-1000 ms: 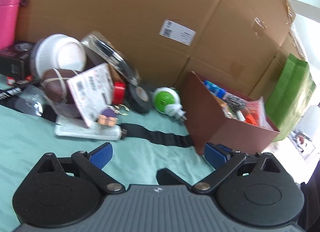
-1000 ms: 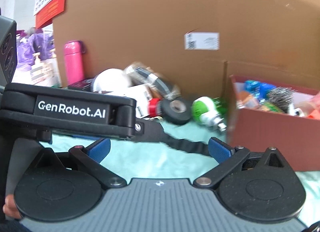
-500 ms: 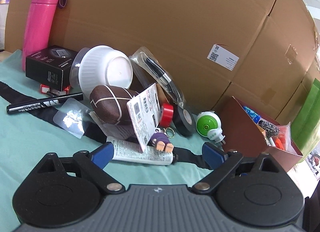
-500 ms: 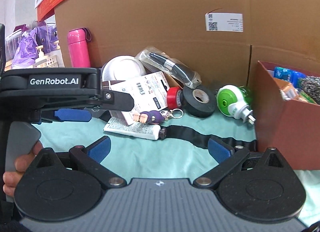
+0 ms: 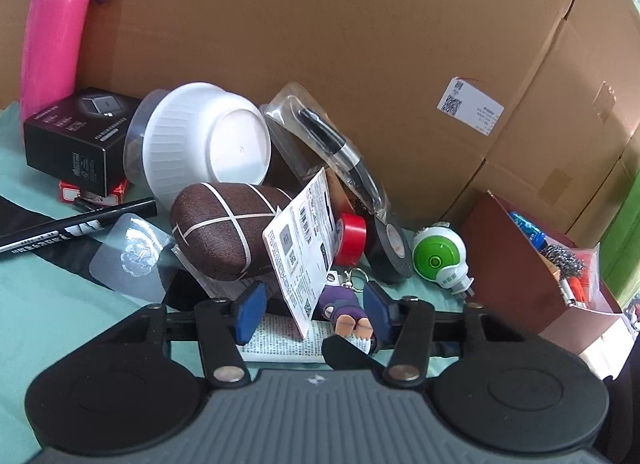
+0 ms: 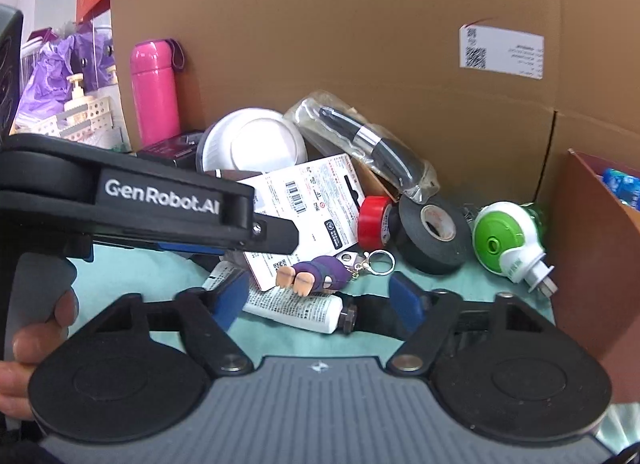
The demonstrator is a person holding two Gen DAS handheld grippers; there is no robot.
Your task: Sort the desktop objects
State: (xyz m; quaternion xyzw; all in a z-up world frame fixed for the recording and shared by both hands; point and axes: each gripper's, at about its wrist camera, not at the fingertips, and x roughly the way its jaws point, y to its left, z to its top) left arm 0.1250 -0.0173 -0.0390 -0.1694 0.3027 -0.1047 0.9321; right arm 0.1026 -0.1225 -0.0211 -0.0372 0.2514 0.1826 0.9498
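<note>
1. Brown storage box at the right already holds several items (a steel scourer among them); most of the clutter remains unsorted.
2. Left gripper: jaws partly open, straddling the carded keychain figure, not clamped.
3. Right gripper: jaws wide, empty, above the white tube.
4. Surface: teal cloth, backed by cardboard cartons.

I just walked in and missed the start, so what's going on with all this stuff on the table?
A person is sorting desk clutter with two hand-held grippers. The left gripper is open and low over the pile, its fingers either side of the white tube, the printed card and the purple figure keychain. Nothing is gripped yet. The right gripper is open too, empty, near the same tube. The brown box at the right already holds several items.
</note>
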